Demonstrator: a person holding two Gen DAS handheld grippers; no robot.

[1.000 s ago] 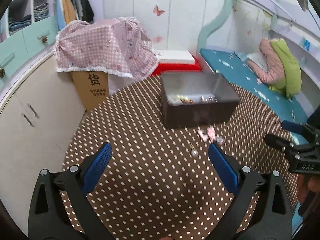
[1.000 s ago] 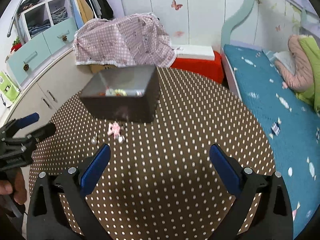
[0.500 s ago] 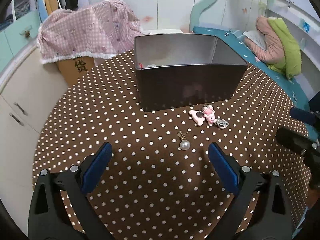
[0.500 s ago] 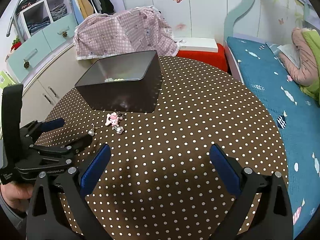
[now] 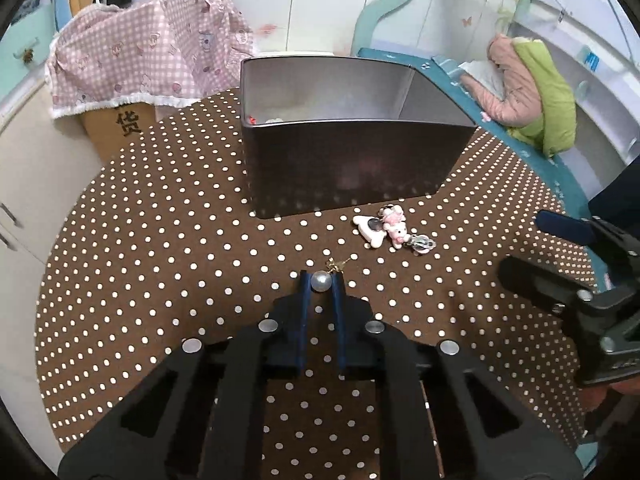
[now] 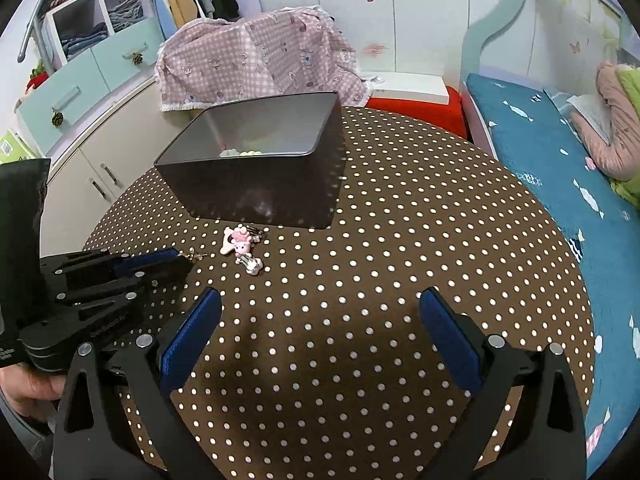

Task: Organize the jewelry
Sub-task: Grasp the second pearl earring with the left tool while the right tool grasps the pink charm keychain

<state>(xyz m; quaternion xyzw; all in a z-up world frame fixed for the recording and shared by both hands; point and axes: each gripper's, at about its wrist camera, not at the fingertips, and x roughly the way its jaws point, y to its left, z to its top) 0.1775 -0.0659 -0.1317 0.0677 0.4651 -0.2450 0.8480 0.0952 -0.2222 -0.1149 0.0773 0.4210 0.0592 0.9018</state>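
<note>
My left gripper (image 5: 321, 280) is shut on a pearl earring (image 5: 321, 281) with a small gold hook, low over the polka-dot table (image 5: 160, 264). It also shows in the right wrist view (image 6: 176, 260), at the left. A pink charm keychain (image 5: 390, 229) lies just beyond, in front of the dark metal box (image 5: 348, 168). The box (image 6: 260, 180) holds a few pieces of jewelry. The keychain (image 6: 242, 246) lies between the box and my right gripper (image 6: 320, 332), which is open and empty above the table's near part.
A pink checked cloth (image 5: 144, 56) covers a cardboard box behind the table. A teal bed (image 6: 560, 168) runs along the right. White cabinets (image 5: 24, 152) stand to the left. A red and white box (image 6: 416, 100) sits behind the table.
My left gripper moved forward and down to the pearl earring and shut on it. My right gripper stayed open and nearly still.
</note>
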